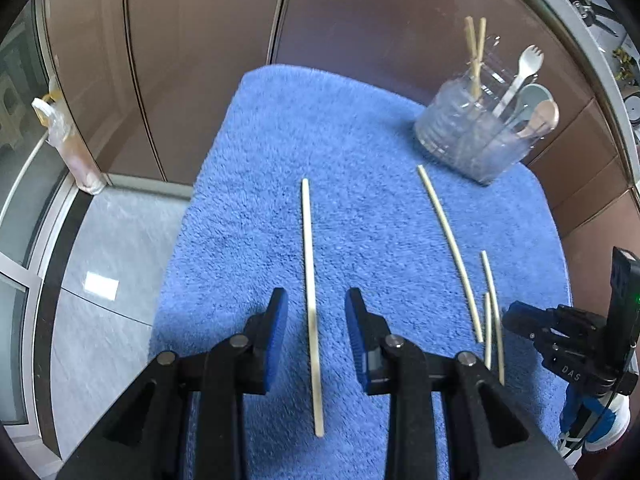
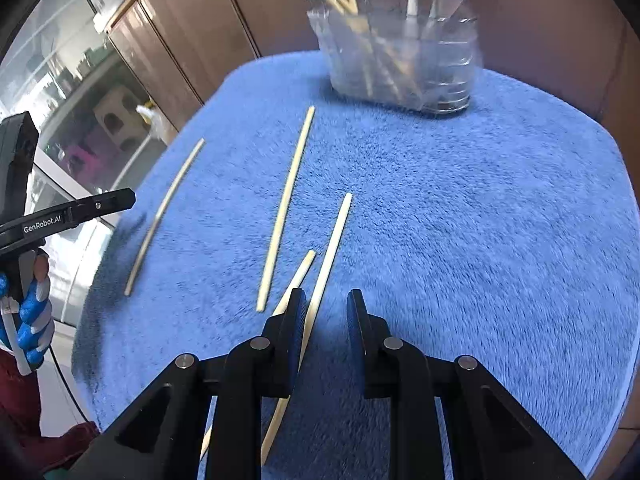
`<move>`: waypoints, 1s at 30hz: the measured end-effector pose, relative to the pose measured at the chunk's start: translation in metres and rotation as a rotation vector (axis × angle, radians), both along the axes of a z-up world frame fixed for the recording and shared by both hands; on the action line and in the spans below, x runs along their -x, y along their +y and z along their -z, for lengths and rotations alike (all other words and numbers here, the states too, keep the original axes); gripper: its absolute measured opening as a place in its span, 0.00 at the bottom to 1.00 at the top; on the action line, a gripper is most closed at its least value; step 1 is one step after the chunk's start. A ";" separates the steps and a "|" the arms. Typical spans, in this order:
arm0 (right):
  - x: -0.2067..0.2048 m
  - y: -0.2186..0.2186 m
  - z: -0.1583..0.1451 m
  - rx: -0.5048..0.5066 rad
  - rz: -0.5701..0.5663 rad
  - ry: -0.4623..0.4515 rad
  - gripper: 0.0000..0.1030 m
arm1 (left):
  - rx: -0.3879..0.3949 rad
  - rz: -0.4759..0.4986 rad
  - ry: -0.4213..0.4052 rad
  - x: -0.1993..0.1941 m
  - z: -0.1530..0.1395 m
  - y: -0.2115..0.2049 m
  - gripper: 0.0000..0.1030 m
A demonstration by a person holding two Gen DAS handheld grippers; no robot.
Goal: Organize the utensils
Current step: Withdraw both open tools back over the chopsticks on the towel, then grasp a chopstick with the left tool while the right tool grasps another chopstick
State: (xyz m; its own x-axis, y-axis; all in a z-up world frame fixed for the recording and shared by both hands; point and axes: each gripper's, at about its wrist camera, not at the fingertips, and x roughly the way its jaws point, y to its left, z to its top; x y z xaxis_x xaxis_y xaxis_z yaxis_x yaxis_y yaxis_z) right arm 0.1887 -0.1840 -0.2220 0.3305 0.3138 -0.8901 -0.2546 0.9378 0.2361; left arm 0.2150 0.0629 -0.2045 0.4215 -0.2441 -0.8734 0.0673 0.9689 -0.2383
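left gripper (image 1: 316,304) fingers apart astride one chopstick (image 1: 310,280) on blue towel (image 1: 360,140); right gripper (image 2: 326,304) fingers apart, gripping nothing.

Bright daylight from the windows (image 2: 60,60); fisheye bends edges, motion blur smears the clear holder (image 2: 400,48)

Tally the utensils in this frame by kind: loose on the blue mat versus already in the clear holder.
Chopsticks loose on the mat: 4, the leftmost at
Chopsticks in the holder: 2
Spork in the holder: 1
Spoons in the holder: 2
Total: 9
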 end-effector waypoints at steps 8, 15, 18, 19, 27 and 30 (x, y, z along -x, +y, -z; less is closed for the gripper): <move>-0.021 0.012 0.013 0.062 -0.046 0.046 0.20 | 0.000 0.023 0.072 -0.022 0.022 -0.007 0.27; -0.043 0.022 0.017 0.106 -0.088 0.105 0.14 | 0.001 0.042 0.139 -0.045 0.030 -0.010 0.26; -0.047 0.025 0.017 0.119 -0.108 0.128 0.10 | -0.018 0.056 0.152 -0.052 0.031 -0.014 0.23; -0.049 0.026 0.017 0.127 -0.120 0.134 0.10 | -0.024 0.061 0.157 -0.054 0.031 -0.015 0.23; -0.051 0.034 0.020 0.209 -0.225 0.185 0.06 | -0.067 0.088 0.200 -0.063 0.033 -0.016 0.11; -0.050 0.036 0.020 0.224 -0.245 0.196 0.06 | -0.095 0.100 0.220 -0.067 0.034 -0.020 0.11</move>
State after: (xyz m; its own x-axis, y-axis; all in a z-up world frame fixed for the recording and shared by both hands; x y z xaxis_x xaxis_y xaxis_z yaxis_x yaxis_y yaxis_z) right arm 0.2391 -0.1483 -0.2420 0.0866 0.1524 -0.9845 -0.4476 0.8888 0.0982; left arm 0.2823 0.0426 -0.2381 0.1972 -0.1878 -0.9622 0.1201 0.9787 -0.1664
